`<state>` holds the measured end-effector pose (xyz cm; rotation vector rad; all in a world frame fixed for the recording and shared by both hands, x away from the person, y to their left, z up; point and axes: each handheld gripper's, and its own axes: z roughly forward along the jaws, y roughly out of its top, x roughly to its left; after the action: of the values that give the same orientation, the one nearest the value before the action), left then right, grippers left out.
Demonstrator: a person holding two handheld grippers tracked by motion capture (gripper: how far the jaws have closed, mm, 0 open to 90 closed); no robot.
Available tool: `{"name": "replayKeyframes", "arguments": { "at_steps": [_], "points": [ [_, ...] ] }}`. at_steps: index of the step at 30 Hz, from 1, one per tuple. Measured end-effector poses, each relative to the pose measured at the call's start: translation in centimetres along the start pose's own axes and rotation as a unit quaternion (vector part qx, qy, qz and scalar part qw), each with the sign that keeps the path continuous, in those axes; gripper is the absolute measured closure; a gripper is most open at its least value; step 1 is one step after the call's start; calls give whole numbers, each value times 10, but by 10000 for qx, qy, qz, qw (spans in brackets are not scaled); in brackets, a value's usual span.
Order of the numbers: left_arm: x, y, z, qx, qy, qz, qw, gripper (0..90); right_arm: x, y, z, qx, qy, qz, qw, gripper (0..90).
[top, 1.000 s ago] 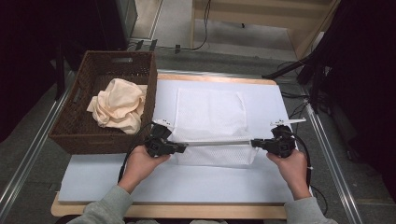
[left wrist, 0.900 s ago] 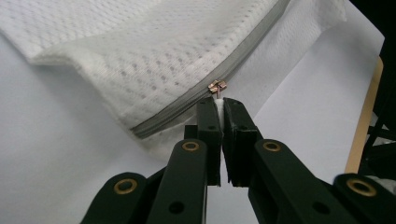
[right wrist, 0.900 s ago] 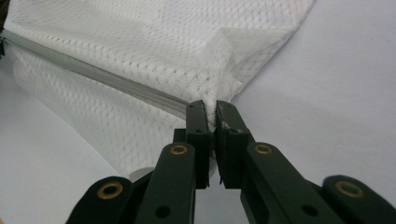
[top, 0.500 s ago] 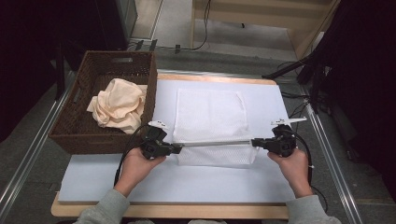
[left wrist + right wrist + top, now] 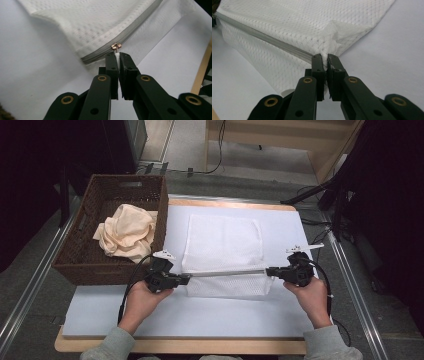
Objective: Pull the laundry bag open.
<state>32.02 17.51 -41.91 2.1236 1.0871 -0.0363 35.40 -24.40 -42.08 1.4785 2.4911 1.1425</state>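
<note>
**Mesh bag stretched taut, zipper ready to run**

From above, I hold the mesh bag point(image 5: 222, 252) on the white surface point(image 5: 200, 312), just right of the basket point(image 5: 75, 265) with the cream cloth point(image 5: 127, 232). My left gripper point(image 5: 186, 278) and right gripper point(image 5: 270, 271) pull its near zipper edge point(image 5: 227, 272) straight between them.

In the left gripper view, my left gripper point(image 5: 118, 56) is pinched nearly closed on the tab of the zipper pull point(image 5: 116, 46).

In the right gripper view, my right gripper point(image 5: 325, 60) is clamped on the bag's corner point(image 5: 330, 42).

I judge the opening step is about to start: next I should anchor the corner and draw the pull along the zipper.
</note>
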Motion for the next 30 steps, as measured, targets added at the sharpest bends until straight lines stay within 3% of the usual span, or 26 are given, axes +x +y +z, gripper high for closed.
{"name": "replayKeyframes", "arguments": {
  "at_steps": [4, 7, 8, 13, 15, 25, 30],
  "points": [
    [5, -4, -10, -89, 107, -89, 9999, 869, -7, -1, -3, -7, -41, 103, 9999, 861],
    [5, -6, -16, -144, 120, -96, 9998, 868, -9, -3, -3, 23, -29, 51, 10000, 860],
    [4, -7, -16, -114, 217, -44, 9997, 868, -8, -2, -1, 36, -15, 32, 10000, 860],
    [2, -11, -5, 26, 219, -78, 9997, 863, -6, -3, 8, 179, -99, -17, 9998, 860],
    [-4, -9, 4, 124, 208, 51, 9997, 862, -6, -3, 11, 243, -125, 26, 9996, 859],
    [-7, -3, 21, 275, 152, 140, 9994, 859, -1, -10, 20, 364, -173, -2, 9992, 854],
    [-10, 2, 37, 484, 106, 286, 9984, 859, 1, -15, 24, 415, -159, 59, 9990, 849]
  ]
}}
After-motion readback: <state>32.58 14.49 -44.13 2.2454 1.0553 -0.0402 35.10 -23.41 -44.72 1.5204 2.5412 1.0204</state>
